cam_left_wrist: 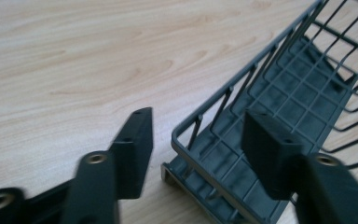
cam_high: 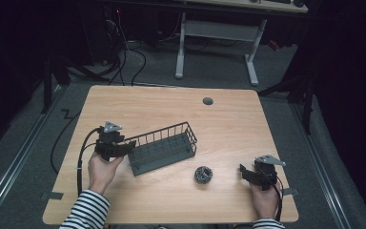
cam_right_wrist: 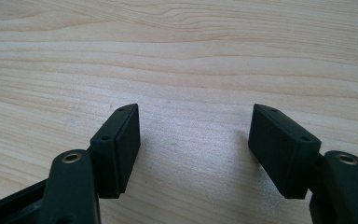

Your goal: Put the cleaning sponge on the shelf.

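Note:
A dark grey wire basket (cam_high: 159, 133) lies at an angle on the wooden table (cam_high: 228, 129), left of centre, with nothing in it. My left gripper (cam_high: 126, 148) is at the basket's near left end, held in a hand with a striped sleeve. In the left gripper view, the left gripper (cam_left_wrist: 198, 116) is open: one pad sits outside the basket (cam_left_wrist: 242, 72) and the other inside, and neither presses on the end wall between them. My right gripper (cam_high: 245, 172) rests near the front right of the table. It (cam_right_wrist: 194, 112) is open over bare wood.
A small dark round wiry object (cam_high: 203, 174) lies on the table between the basket and the right gripper. A grey cable grommet (cam_high: 208, 101) sits near the far edge. Cables and the white legs of another desk (cam_high: 181, 57) lie on the floor beyond the table.

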Available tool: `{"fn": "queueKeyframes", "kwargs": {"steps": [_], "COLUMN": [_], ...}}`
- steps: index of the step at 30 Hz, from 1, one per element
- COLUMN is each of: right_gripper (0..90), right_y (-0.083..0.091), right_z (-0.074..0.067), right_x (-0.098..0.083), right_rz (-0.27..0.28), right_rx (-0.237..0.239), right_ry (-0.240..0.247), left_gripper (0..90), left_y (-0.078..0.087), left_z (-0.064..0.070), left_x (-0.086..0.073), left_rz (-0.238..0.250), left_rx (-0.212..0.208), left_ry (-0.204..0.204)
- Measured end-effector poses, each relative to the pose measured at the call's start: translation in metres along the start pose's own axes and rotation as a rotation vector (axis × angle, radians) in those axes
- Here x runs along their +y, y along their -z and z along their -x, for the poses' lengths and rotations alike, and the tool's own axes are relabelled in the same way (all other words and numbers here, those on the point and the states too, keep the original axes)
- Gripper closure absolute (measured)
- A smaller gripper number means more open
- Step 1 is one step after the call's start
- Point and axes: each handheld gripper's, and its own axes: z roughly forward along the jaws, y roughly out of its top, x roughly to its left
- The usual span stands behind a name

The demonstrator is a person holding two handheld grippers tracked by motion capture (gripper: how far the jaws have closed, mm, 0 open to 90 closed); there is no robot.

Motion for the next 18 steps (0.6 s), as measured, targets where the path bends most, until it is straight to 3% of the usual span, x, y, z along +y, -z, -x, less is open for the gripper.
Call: {"fn": "queueKeyframes", "kwargs": {"steps": [6,18], "right_gripper": [34.2,34.2], "right_y": [0.000,0.000], "right_z": [0.000,0.000], "right_x": [0.000,0.000], "right_rz": [-0.002,0.000], "right_rx": [0.000,0.000], "right_ry": [-0.002,-0.001], "left_gripper": [34.8,33.7], "left_y": [0.013,0.046], "left_z": [-0.001,-0.018], "left_x": [0.005,-0.005], "left_rz": [0.044,0.121], "left_rx": [-0.004,-0.005], "left_ry": [0.000,0.029]}}
